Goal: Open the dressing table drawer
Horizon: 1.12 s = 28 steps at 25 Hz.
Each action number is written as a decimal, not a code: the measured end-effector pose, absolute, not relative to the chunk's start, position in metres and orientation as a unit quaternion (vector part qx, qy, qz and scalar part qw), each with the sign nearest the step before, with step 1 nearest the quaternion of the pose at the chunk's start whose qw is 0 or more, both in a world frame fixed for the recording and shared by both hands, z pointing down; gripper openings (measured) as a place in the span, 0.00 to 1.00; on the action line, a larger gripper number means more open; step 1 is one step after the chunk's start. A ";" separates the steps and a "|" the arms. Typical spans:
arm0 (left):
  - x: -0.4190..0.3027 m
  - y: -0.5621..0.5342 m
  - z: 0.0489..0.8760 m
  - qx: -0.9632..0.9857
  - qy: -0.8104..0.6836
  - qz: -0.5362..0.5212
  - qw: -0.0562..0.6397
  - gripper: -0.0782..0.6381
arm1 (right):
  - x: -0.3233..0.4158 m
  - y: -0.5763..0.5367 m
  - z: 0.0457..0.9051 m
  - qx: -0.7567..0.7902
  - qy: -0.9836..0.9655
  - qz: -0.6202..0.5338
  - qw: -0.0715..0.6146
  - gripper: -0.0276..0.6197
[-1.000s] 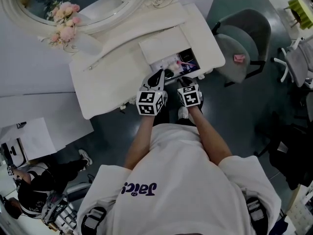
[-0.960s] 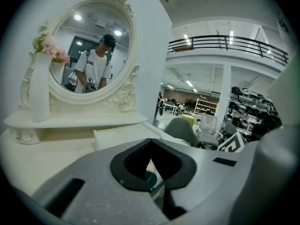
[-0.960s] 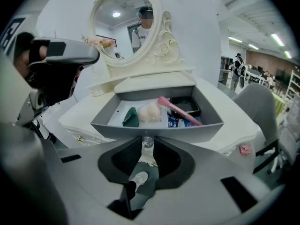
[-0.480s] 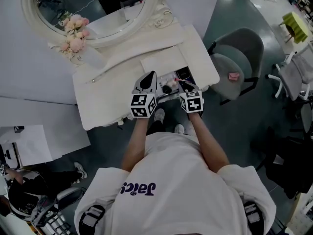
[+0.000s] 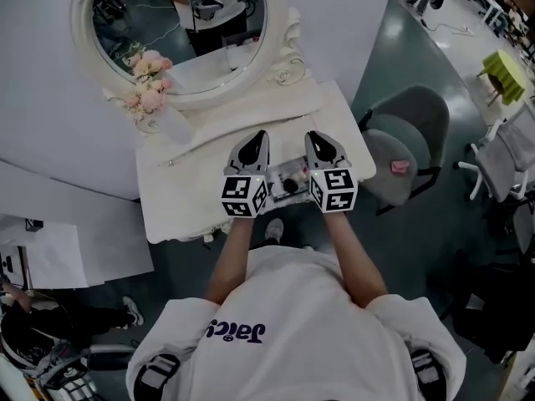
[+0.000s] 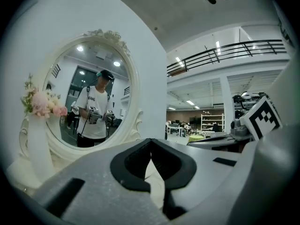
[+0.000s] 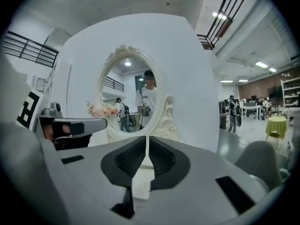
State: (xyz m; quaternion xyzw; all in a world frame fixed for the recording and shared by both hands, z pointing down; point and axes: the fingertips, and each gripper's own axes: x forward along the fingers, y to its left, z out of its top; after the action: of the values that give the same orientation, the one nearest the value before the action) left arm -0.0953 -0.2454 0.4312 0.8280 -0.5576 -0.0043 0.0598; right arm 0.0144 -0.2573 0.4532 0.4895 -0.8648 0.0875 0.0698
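The white dressing table [image 5: 180, 192] stands below me, its drawer [image 5: 289, 179] pulled out with small items showing inside. Both grippers hang in the air above the table front, pointing level at the oval mirror [image 5: 191, 25]. My left gripper [image 5: 255, 140] [image 6: 150, 142] is shut with nothing in it. To its right, my right gripper [image 5: 319, 140] [image 7: 147, 139] has its jaws closing, with a thin slit left between the pads and nothing between them. Neither gripper touches the drawer.
A vase of pink flowers [image 5: 149, 88] stands at the table's back left. A grey chair [image 5: 403, 140] sits to the right, with a green stool [image 5: 506, 63] farther off. A white table [image 5: 58, 245] and a seated person [image 5: 29, 341] are at lower left.
Both grippers have risen from the drawer's front edge to well above the table. The right gripper's jaws have narrowed. The mirror has come into fuller view.
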 end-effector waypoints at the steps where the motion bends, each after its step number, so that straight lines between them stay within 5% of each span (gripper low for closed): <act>1: -0.097 -0.246 0.422 0.828 -0.559 -0.010 0.052 0.13 | 0.011 -0.257 0.441 0.488 -0.868 0.074 0.063 0.09; 8: -0.100 -0.248 0.375 0.823 -0.567 -0.031 -0.005 0.13 | 0.001 -0.257 0.382 0.481 -0.876 0.040 0.005 0.06; 28: -0.074 -0.261 0.351 0.836 -0.547 -0.042 -0.008 0.13 | 0.028 -0.266 0.356 0.527 -0.849 0.018 0.005 0.05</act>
State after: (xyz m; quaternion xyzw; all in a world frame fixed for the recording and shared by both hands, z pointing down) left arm -0.0744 -0.2608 0.3509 0.8358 -0.5474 -0.0419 -0.0077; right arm 0.0282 -0.2661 0.3562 0.5273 -0.8495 0.0183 0.0050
